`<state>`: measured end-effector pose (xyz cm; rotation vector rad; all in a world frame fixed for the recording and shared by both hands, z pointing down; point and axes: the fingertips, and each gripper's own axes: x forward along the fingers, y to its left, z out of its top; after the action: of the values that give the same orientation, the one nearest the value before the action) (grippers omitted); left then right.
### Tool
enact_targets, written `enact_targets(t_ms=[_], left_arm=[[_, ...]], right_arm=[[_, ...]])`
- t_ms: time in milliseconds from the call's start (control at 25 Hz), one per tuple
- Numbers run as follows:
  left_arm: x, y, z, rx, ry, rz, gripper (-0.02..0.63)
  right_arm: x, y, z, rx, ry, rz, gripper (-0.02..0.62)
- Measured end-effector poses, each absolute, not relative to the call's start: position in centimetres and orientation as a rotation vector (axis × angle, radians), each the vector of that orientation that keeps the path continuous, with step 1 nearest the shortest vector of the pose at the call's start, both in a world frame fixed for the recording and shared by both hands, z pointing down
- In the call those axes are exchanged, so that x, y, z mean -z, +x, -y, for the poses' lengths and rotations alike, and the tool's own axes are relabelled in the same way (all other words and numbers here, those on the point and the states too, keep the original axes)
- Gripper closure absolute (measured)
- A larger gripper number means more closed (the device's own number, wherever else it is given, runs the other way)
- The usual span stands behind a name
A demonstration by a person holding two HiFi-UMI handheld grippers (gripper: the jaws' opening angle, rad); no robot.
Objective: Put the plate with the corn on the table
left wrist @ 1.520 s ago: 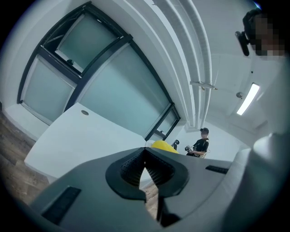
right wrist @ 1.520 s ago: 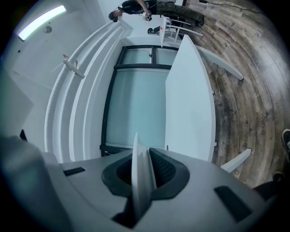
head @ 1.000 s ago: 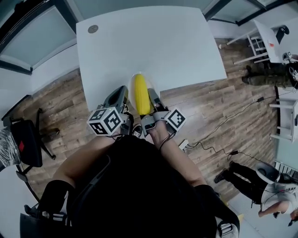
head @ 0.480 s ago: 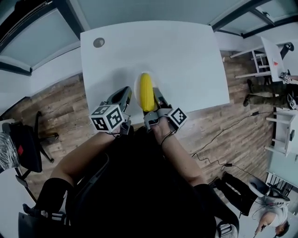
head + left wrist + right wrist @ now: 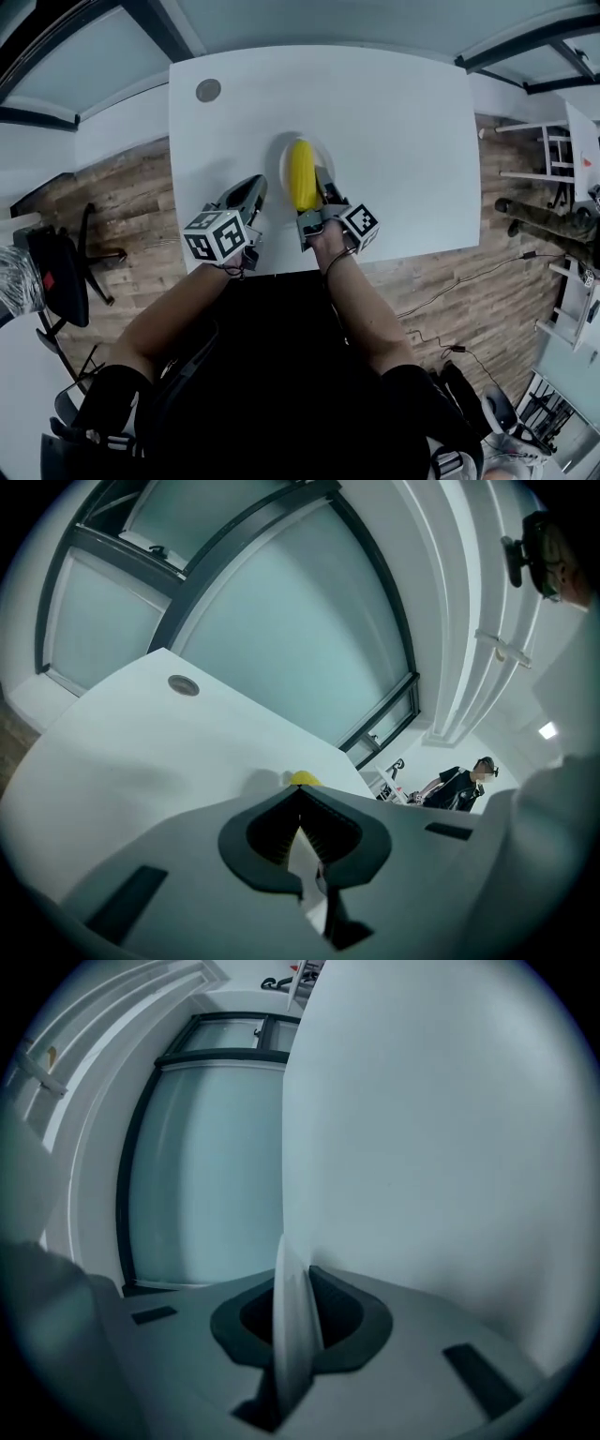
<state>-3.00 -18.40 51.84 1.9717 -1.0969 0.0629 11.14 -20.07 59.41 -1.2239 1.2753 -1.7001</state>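
Note:
A yellow corn cob lies on a white plate over the near half of the white table. My right gripper is shut on the plate's near right rim. In the right gripper view the plate stands edge-on between the jaws of the gripper. Whether the plate touches the tabletop I cannot tell. My left gripper hovers just left of the plate, jaws shut on nothing. In the left gripper view the corn's tip peeks over that gripper.
A round grey grommet sits in the table's far left corner. A dark chair stands on the wooden floor to the left. Cables run across the floor on the right. A person stands far off.
Both grippers and the plate with the corn have moved forward, from the table's near edge to further over the tabletop. Neither grip has changed.

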Motion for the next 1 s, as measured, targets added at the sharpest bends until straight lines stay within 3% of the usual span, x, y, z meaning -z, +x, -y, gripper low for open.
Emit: enact_targets(t_ms=[600, 640, 720, 760, 1000], left_arm=[[-54.7, -1.0, 21.5, -0.082, 1.872, 1.107, 0.603], [-54.6, -1.1, 21.5, -0.082, 1.876, 1.107, 0.603], [-54.4, -1.1, 21.4, -0.085, 1.884, 1.105, 0.603], [-54.4, -1.0, 21.3, -0.087, 1.887, 1.105, 0.603], [-54.2, -0.9, 20.8, -0.095, 1.902, 1.089, 0.603]], right_arm=[[-59.6, 12.3, 25.2, 1.664, -1.386, -1.452, 0.559], [-59.2, 12.6, 25.2, 1.634, -1.413, -1.495, 0.504], [-58.4, 13.1, 25.3, 1.586, -1.450, -1.565, 0.326], [-58.2, 13.3, 25.4, 1.582, -1.453, -1.578, 0.296], [-57.9, 16.5, 24.4, 1.391, -1.778, -1.717, 0.296]])
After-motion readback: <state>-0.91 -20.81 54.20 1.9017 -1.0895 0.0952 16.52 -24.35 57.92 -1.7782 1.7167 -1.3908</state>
